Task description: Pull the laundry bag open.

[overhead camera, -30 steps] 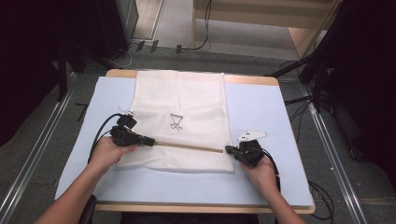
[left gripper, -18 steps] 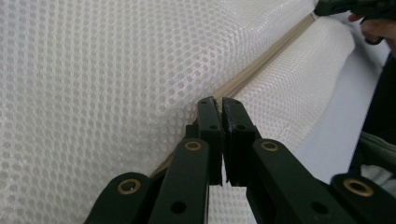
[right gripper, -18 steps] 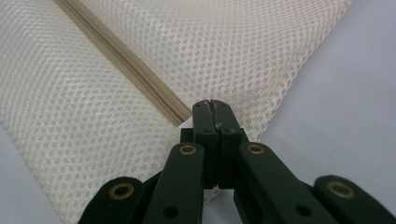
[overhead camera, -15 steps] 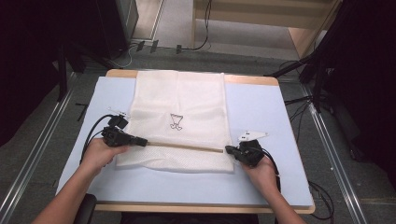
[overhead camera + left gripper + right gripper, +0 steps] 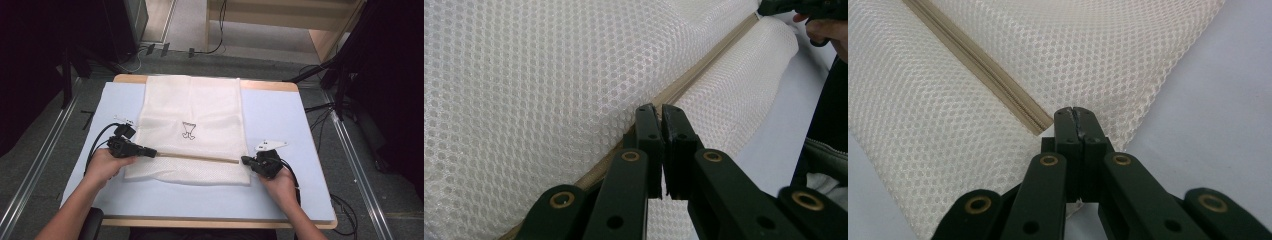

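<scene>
With the mesh bag (image 5: 192, 130) flat on the worktop (image 5: 280, 115), the right tool (image 5: 1075, 112) was clamped on the bag's edge just beyond the zipper (image 5: 197, 157) end, so the left tool (image 5: 659, 112), jaws nearly together at the zipper's opposite end, probably needed a straight, steady pull along it.

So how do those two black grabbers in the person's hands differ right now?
The left gripper sits at the zipper's left end on the mesh bag; the right gripper sits at the zipper's right end, by the bag's edge. The right carries a pale plate; the left shows none. Both have their jaws closed.
</scene>
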A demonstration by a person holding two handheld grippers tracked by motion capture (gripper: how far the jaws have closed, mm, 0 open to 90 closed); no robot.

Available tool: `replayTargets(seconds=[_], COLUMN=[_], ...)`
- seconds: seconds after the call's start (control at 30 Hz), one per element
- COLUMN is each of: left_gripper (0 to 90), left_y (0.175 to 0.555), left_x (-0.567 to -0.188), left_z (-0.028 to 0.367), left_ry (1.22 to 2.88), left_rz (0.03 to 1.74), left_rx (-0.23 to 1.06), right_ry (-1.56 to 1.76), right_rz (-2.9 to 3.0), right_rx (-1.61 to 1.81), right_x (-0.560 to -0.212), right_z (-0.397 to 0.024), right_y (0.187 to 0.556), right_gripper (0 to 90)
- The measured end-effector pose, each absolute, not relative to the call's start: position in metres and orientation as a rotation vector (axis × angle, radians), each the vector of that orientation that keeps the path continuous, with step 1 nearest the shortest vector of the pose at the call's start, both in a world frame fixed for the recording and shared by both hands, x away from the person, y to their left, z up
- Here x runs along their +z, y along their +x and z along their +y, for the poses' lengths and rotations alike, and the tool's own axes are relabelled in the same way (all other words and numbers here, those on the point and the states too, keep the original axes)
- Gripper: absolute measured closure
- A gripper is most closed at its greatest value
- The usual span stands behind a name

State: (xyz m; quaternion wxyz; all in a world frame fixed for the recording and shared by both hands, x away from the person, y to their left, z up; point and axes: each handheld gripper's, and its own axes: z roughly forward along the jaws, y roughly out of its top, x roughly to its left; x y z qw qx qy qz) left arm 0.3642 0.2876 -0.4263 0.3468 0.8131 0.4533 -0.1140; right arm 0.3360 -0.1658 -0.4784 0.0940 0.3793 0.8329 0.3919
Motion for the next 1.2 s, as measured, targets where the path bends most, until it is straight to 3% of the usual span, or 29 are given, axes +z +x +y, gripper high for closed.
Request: replayTargets(seconds=[1.2], left_gripper=[88.8], left_y=[0.363], left_x=[-0.424], left_z=[0.304], left_ry=[2.095], left_rz=[1.208], left_rx=[-0.280], right_ry=[1.124], right_rz=[2.475], right_rx=[1.158], right_x=[-0.478], right_z=[-0.166], right_y=[0.336], right_gripper=[90.0])
